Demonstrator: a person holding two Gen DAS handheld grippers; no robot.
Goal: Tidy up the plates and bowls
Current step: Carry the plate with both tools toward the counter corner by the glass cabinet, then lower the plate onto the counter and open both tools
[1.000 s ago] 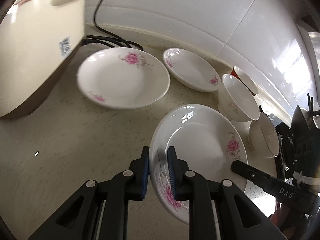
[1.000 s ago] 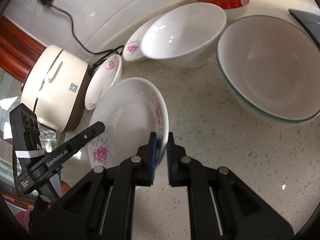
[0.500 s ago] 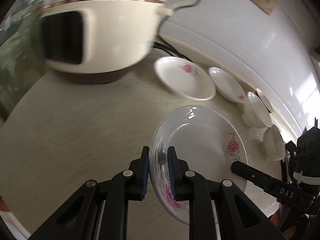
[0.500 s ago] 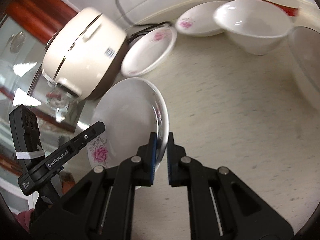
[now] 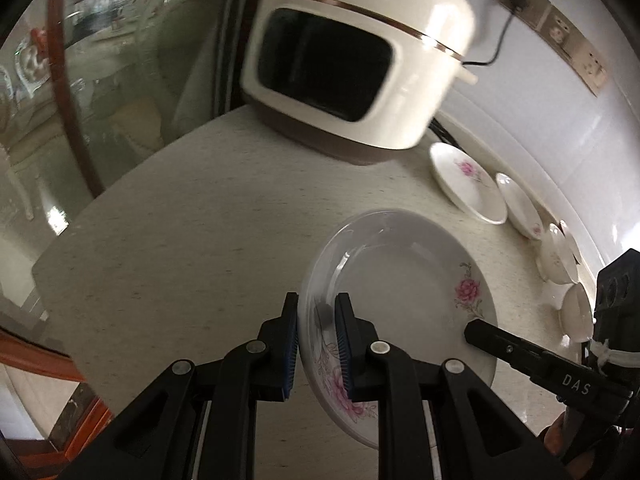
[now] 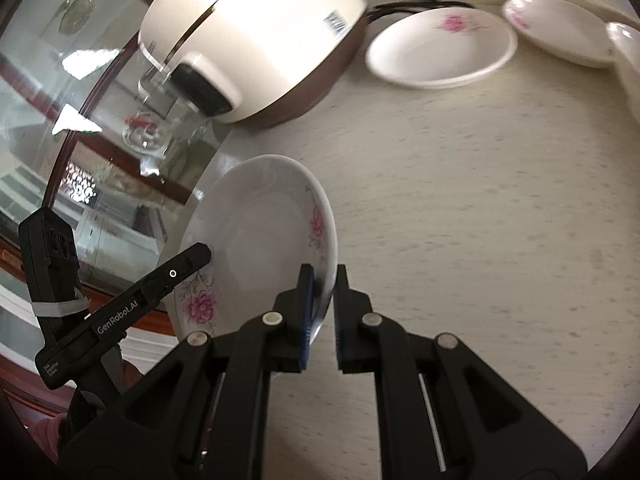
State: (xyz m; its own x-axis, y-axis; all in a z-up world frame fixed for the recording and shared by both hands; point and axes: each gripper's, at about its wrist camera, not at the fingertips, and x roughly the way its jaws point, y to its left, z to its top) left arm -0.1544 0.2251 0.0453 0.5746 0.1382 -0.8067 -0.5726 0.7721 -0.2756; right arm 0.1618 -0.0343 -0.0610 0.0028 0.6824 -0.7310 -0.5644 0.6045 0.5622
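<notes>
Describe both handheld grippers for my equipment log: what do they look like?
The left gripper and right gripper match: black plastic linkage arms, silver rivets, blue ribbed pads. One side is lettered "DAS", the other "GenRobot.AI". Each camera block wears a white band.

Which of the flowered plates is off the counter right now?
The large plate clamped at opposite rims by the left gripper and right gripper. The two other flowered plates lie flat on the counter beside the rice cooker.
</notes>
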